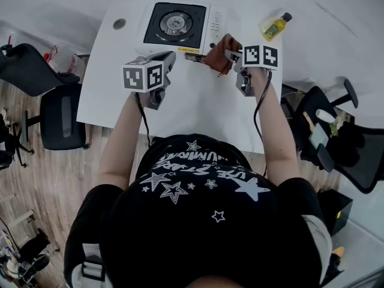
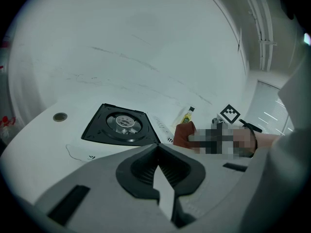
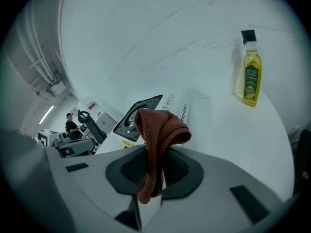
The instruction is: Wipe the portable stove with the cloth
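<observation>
White table (image 1: 198, 107), portable stove (image 1: 175, 24) ahead; my right tool (image 1: 233, 55) pinches the cloth (image 3: 160, 127), left tool (image 1: 170, 57) closed and empty. I'd flatten the cloth and wipe evenly.

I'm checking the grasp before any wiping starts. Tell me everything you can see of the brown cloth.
The reddish-brown cloth looks soft and ribbed, and it is bunched into a thick fold. The right gripper holds it with its jaws closed on the lower part. The folded top rises above the jaws and flops to one side, and a short end hangs below them. In the head view it sits by the front right corner of the white portable stove, above the white table. Whether it touches the stove cannot be told.
</observation>
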{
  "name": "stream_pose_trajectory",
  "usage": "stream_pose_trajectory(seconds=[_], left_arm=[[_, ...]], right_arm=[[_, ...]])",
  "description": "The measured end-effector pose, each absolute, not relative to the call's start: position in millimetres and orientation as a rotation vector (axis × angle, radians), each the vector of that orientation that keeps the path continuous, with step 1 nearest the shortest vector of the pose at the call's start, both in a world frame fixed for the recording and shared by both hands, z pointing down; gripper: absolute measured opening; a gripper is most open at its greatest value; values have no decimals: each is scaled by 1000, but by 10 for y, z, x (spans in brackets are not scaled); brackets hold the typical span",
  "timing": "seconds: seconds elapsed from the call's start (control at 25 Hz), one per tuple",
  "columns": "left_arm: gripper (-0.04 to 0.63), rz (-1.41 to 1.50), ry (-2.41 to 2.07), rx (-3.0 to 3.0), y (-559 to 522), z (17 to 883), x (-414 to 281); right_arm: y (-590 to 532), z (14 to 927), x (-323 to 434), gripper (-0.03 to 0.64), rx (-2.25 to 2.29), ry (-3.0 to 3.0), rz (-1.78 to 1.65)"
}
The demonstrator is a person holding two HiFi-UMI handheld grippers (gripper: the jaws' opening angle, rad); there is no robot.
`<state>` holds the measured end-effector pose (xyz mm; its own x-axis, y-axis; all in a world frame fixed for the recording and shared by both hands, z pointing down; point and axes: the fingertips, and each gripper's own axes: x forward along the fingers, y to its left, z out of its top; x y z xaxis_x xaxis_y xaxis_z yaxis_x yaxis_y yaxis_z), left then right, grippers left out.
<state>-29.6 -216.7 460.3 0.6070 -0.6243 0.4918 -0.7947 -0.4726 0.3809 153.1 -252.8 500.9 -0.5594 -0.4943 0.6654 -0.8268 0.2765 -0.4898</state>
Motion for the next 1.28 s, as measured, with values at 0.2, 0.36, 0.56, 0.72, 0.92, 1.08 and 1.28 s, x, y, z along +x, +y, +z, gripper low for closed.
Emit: stream_pose_trajectory(seconds=[0.2, 0.36, 0.56, 0.72, 0.92, 1.08, 1.28], left_arm=[[8, 367, -1142, 2240, -1991, 4550, -237], [8, 352, -1177, 2219, -1768, 4535, -203], [8, 311, -1247, 2176, -1418, 4524, -174], [8, 290, -1301, 2128, -1108, 4574, -164], [8, 257, -1363, 2070, -730, 4624, -183], [8, 237, -1405, 2035, -486, 4647, -263], [8, 194, -1441, 2003, -209, 4630, -458]], right_arm=[[-2398, 4977, 1634, 59, 1190, -2174, 1189], [-2239, 4935, 1679, 59, 1165, -2193, 1183], [-1974, 4847, 1620, 59, 1067, -2255, 1147], [-1764, 4781, 1495, 60, 972, -2312, 1123], [-1474, 4739, 1283, 59, 843, -2353, 1091], [-1283, 4742, 1073, 59, 753, -2370, 1073], [-1066, 4685, 832, 60, 702, -2388, 1041]])
